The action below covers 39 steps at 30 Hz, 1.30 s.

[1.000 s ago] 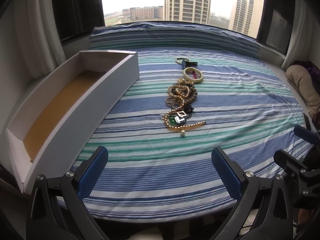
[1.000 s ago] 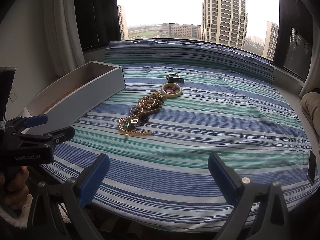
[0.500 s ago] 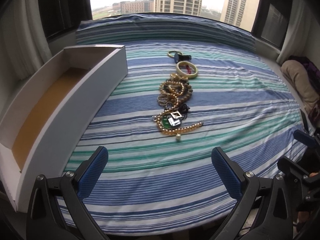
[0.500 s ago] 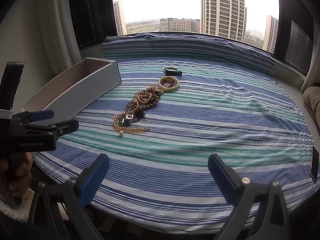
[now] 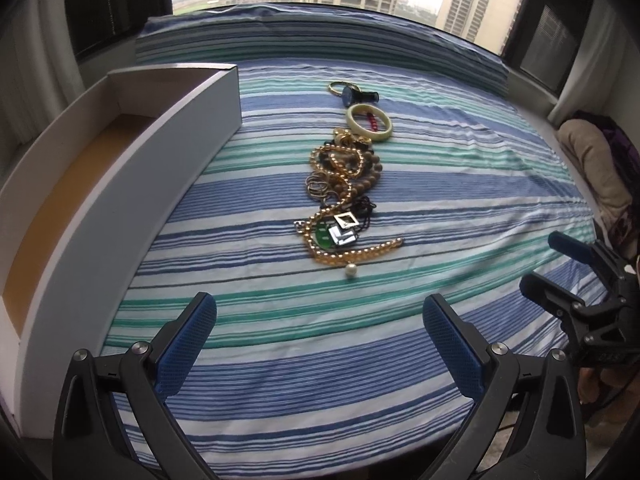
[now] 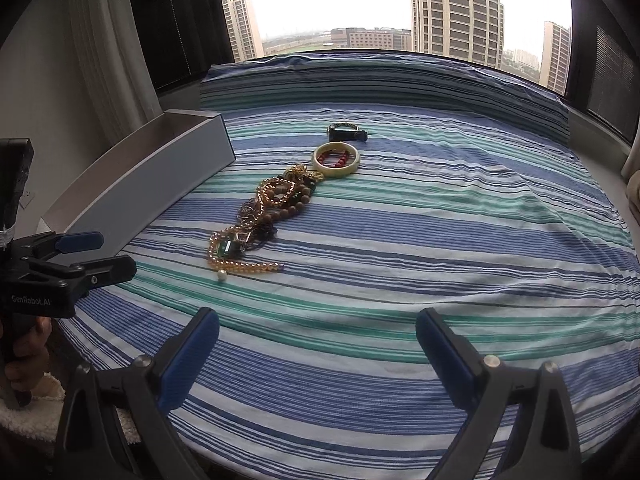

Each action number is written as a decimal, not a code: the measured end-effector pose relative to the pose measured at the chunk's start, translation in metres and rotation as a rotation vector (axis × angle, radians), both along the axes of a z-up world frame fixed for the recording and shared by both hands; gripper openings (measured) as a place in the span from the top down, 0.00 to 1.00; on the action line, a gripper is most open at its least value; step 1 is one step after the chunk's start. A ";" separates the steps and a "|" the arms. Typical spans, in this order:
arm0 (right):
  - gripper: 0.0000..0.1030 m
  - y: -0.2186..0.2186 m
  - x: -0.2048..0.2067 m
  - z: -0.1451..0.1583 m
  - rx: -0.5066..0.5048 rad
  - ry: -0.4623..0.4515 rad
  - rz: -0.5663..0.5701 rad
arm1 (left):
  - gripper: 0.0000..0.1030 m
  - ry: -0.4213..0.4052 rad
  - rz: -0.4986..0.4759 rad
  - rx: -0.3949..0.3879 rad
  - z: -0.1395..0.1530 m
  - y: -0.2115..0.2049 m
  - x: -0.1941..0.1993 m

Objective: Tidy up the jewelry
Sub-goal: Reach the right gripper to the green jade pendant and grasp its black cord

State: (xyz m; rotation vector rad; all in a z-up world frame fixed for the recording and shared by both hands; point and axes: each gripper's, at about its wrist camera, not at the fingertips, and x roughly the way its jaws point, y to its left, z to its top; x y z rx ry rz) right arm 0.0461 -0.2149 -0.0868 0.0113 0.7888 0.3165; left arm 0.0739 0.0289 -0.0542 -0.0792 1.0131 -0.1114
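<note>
A row of jewelry lies on the striped cloth: a tangle of gold and wooden bead necklaces (image 5: 344,184) (image 6: 276,200), a green pendant (image 5: 322,236), a loose pearl (image 5: 351,271) (image 6: 221,276), a cream bangle (image 5: 368,122) (image 6: 337,159) and a dark watch (image 5: 358,96) (image 6: 346,133) at the far end. An open white box (image 5: 132,184) (image 6: 160,180) stands left of it. My left gripper (image 5: 320,344) is open and empty, short of the pearl. My right gripper (image 6: 318,354) is open and empty, nearer the front edge; it also shows at the right of the left wrist view (image 5: 560,268).
The striped blue, green and white cloth (image 5: 440,200) covers a rounded surface, with a raised striped ridge (image 6: 380,76) under the window. A beige and purple bundle (image 5: 596,168) lies at the right edge. Curtains hang at the left.
Both grippers have moved forward toward the jewelry, which looks larger and closer. The box now sits closer on the left. Both stay open.
</note>
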 end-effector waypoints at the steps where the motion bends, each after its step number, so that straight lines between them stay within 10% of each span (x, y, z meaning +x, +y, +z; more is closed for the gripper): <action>1: 0.03 0.005 0.012 -0.004 0.006 0.004 0.038 | 0.00 0.004 0.008 -0.007 -0.001 0.003 -0.001; 17: 0.64 0.094 0.155 -0.074 -0.026 0.124 0.401 | 0.00 0.040 0.120 -0.023 -0.011 0.047 -0.019; 19: 0.87 0.095 0.156 -0.075 -0.021 0.134 0.429 | 0.00 0.050 0.122 -0.030 -0.013 0.048 -0.017; 31: 0.87 0.030 0.093 -0.023 0.191 0.114 0.340 | 0.00 0.069 0.084 -0.031 -0.023 0.035 -0.008; 39: 0.87 -0.046 0.072 -0.045 0.250 0.191 0.147 | 0.00 0.061 0.029 -0.006 -0.021 0.015 -0.012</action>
